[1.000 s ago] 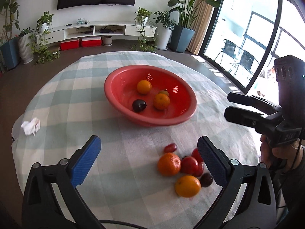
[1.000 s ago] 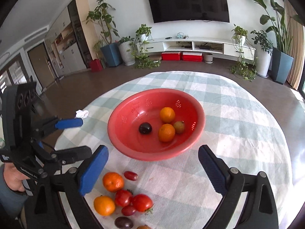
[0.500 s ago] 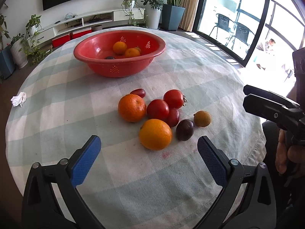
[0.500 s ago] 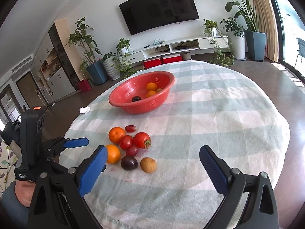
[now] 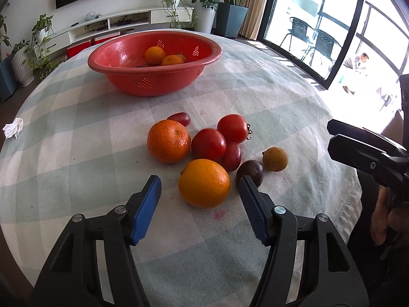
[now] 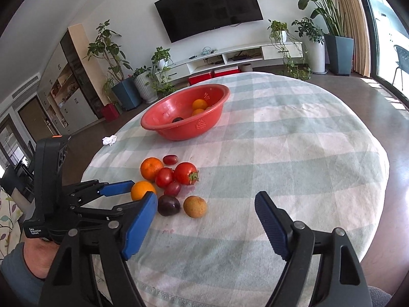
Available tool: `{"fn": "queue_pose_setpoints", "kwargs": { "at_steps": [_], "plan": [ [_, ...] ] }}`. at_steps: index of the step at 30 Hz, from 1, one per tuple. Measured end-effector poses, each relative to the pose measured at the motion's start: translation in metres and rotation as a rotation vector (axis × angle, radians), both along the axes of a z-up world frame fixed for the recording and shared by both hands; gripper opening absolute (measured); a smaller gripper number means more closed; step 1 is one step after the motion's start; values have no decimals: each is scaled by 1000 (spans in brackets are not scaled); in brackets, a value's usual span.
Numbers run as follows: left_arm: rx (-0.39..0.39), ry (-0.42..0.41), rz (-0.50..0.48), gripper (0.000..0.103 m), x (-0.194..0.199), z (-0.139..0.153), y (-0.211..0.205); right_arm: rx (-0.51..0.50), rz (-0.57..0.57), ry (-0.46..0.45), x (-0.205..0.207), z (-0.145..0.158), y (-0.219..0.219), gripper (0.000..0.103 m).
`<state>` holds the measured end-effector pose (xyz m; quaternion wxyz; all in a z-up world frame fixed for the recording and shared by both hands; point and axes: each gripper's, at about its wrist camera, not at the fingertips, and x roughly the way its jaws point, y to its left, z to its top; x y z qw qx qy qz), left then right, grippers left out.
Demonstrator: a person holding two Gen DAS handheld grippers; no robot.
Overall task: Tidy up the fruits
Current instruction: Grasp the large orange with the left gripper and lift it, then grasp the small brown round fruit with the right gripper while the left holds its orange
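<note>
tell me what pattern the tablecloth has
Pale green and white checks on the tablecloth, clearest in the right wrist view.

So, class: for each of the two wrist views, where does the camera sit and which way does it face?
Left wrist: low behind the open left gripper, facing the orange; right gripper at right.
Right wrist: behind the open right gripper, higher, facing across the table; left gripper at left.
Shared: fruit cluster and red bowl.

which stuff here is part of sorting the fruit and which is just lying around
Part of the job: red colander bowl, near orange, mandarin, tomatoes, dark plum, small yellow-brown fruit, left gripper.

Just lying about: crumpled tissue, checked tablecloth.
</note>
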<state>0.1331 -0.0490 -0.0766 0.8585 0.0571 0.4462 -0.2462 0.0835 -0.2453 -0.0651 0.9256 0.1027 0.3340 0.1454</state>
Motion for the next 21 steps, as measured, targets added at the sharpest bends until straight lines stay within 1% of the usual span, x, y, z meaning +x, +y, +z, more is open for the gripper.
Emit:
{"fn": "queue_pose_setpoints", "kwargs": {
  "at_steps": [1,7,10,15,21],
  "plan": [
    [-4,-1,-2,59,0,0,0,1,1,2,0,-1,0,81],
    [-11,-3,-9,41,2,-2,0,-5,10,9,0,-5,2,79],
    [-16,-8,-12,39,0,-1,1,-7,11,10,1,-6,3,79],
    [-23,-8,-13,38,-2,-1,3,-17,16,12,1,-6,5,78],
    [-63,-11,6,38,-10,4,16,-58,47,22,2,-8,14,78]
  ]
}}
